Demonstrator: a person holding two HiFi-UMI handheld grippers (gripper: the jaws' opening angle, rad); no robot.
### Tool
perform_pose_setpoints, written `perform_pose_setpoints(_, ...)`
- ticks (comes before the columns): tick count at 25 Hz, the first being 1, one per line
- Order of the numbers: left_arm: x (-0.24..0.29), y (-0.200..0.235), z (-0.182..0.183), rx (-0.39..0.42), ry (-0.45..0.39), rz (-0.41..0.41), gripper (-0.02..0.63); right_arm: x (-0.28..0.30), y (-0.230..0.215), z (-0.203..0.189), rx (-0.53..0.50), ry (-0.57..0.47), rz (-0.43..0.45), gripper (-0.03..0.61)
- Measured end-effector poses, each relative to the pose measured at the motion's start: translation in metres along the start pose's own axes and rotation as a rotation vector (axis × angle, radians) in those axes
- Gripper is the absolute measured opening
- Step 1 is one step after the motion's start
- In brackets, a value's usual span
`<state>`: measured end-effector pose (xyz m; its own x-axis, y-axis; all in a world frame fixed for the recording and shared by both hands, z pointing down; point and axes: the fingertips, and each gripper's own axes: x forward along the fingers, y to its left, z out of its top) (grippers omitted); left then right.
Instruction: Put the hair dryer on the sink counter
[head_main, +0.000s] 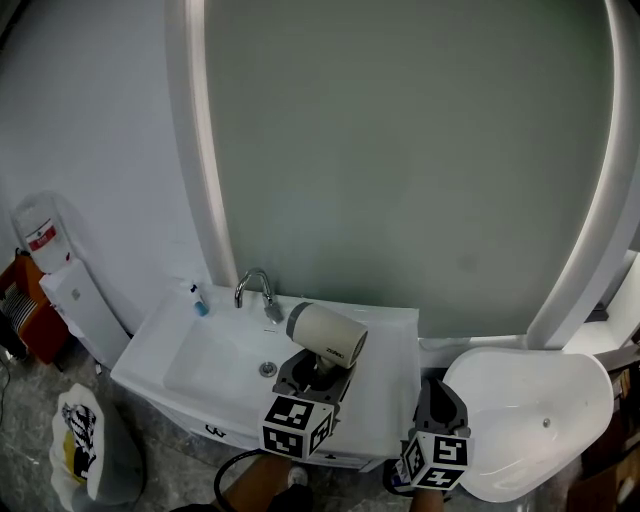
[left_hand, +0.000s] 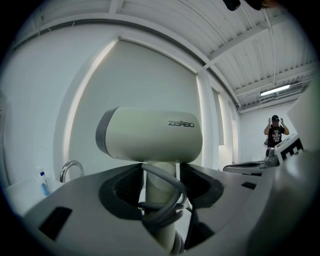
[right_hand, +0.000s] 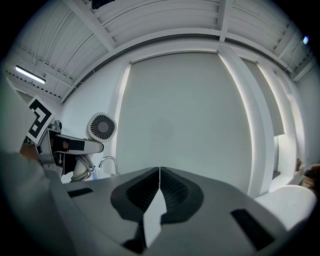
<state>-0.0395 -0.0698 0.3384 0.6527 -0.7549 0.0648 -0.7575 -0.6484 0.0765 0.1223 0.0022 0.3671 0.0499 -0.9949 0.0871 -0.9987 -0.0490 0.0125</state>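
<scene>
Left tool (head_main: 320, 370) in the head view grips the hair dryer (head_main: 328, 335) by its handle, upright over the white desk (head_main: 392, 385), right of the faucet (head_main: 254, 287); right tool (head_main: 441, 392) hangs nearby. Left gripper view: jaws clamp the handle (grey cord looped round it). Right gripper view: jaws pressed together, holding nothing

From my left gripper (head_main: 318, 372) the beige barrel-shaped hair dryer (head_main: 327, 335) stands above the white rectangular sink counter (head_main: 385, 400), in front and to the right of the curved chrome faucet (head_main: 254, 290). My right gripper (head_main: 440, 395) sits further right, between that counter and the rounded white tub (head_main: 530, 420).
</scene>
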Motion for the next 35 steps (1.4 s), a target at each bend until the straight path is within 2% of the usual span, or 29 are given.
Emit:
perform_pose_setpoints(12,0.092,0.046,-0.01,-0.012,0.038,-0.092,0.232,0.098,-0.007,-0.002,-0.023,0.046,-0.062,0.021)
perform_pose_setpoints(20,0.125,0.072,-0.014,-0.053,0.055,-0.128,0.232,0.131,-0.009,0.004,-0.032,0.061,-0.111,0.021)
perform_pose_setpoints(25,0.139,0.069,-0.017,-0.059,0.068,-0.119,0.232,0.142,-0.023,0.004,-0.033,0.066,-0.108,0.021)
perform_pose_setpoints(31,0.151,0.059,-0.007,-0.069,0.052,-0.073,0.232,0.151,-0.043,0.016,-0.017,0.028,-0.069,0.021)
perform_pose_setpoints(35,0.159,0.052,-0.001,-0.049,0.043,-0.054,0.232,0.16,-0.05,0.019,-0.018,0.022,-0.04,0.021)
